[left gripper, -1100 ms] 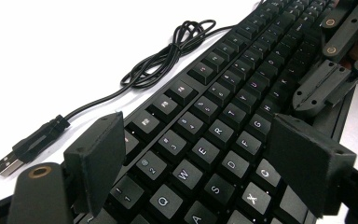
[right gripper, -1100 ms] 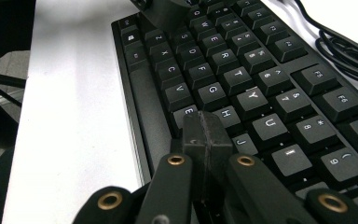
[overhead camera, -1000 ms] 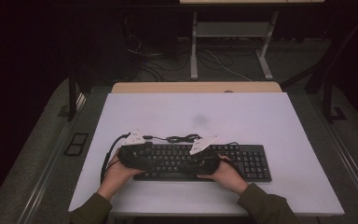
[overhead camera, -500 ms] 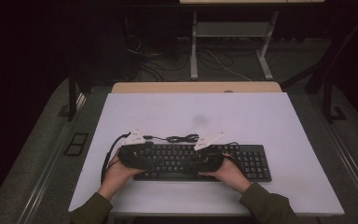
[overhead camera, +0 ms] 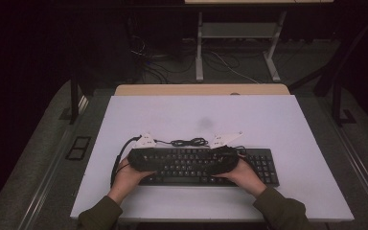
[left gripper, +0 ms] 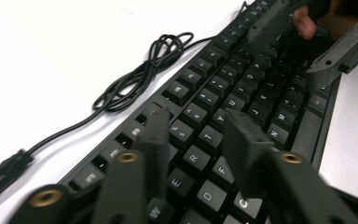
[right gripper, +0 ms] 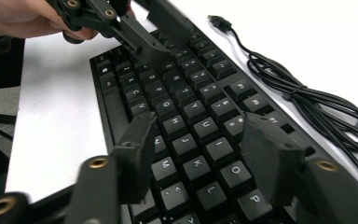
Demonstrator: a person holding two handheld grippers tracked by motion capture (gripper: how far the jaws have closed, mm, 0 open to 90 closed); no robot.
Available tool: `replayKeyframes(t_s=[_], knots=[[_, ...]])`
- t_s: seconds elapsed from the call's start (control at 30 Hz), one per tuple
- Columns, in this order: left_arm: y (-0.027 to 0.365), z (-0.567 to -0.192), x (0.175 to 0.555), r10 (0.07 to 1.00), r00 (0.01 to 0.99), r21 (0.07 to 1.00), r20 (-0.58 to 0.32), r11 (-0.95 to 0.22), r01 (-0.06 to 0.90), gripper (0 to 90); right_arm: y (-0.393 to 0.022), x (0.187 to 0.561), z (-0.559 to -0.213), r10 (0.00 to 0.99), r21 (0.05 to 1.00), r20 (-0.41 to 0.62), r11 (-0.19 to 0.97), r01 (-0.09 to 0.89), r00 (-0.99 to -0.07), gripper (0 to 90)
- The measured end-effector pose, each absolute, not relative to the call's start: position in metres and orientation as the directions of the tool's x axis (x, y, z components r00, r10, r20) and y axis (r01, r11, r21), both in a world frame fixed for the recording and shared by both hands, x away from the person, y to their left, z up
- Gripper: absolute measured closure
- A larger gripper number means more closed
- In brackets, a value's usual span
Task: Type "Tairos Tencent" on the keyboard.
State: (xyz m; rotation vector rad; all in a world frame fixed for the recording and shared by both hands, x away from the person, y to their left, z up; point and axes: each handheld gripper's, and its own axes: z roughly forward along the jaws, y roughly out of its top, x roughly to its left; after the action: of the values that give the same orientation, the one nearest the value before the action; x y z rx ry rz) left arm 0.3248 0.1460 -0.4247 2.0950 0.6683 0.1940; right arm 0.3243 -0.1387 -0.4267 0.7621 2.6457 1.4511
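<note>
A black keyboard (overhead camera: 263, 165) lies along the near side of the white table (overhead camera: 268, 120). Its black cable (overhead camera: 189, 142) is coiled just behind it. My left gripper (overhead camera: 165, 160) hovers over the keyboard's left half and points right. In the left gripper view, the left gripper (left gripper: 198, 119) has just been closing, with a gap over the T and Y keys and nothing between the jaws. My right gripper (overhead camera: 214, 162) faces it from the right. In the right gripper view, the right gripper (right gripper: 200, 126) has just been opening and stands wide over the keys (right gripper: 193, 112), empty.
The cable's plug (right gripper: 216, 21) rests loose on the table beyond the keyboard. Behind the cable the table is bare white up to a wooden strip (overhead camera: 201, 89) at the far edge. A dark floor with desk legs and wires (overhead camera: 220, 62) lies beyond.
The right hand and its grey plate have shifted a little to the right and away from me. The left hand has stayed put over the keyboard.
</note>
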Motion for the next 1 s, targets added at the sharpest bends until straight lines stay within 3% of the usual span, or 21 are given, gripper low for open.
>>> replayKeyframes(t_s=[0.3,1.0], knots=[[0.135,-0.427,0.329,0.498,0.857,0.796,-0.130,-0.463,0.390,88.6,-0.147,0.325,-0.426,0.448,0.807,0.200,0.429,0.406,-0.871,30.7],[0.122,-0.437,0.333,0.483,0.867,0.766,-0.124,-0.508,0.393,89.4,-0.154,0.327,-0.426,0.459,0.809,0.197,0.423,0.409,-0.866,25.1]])
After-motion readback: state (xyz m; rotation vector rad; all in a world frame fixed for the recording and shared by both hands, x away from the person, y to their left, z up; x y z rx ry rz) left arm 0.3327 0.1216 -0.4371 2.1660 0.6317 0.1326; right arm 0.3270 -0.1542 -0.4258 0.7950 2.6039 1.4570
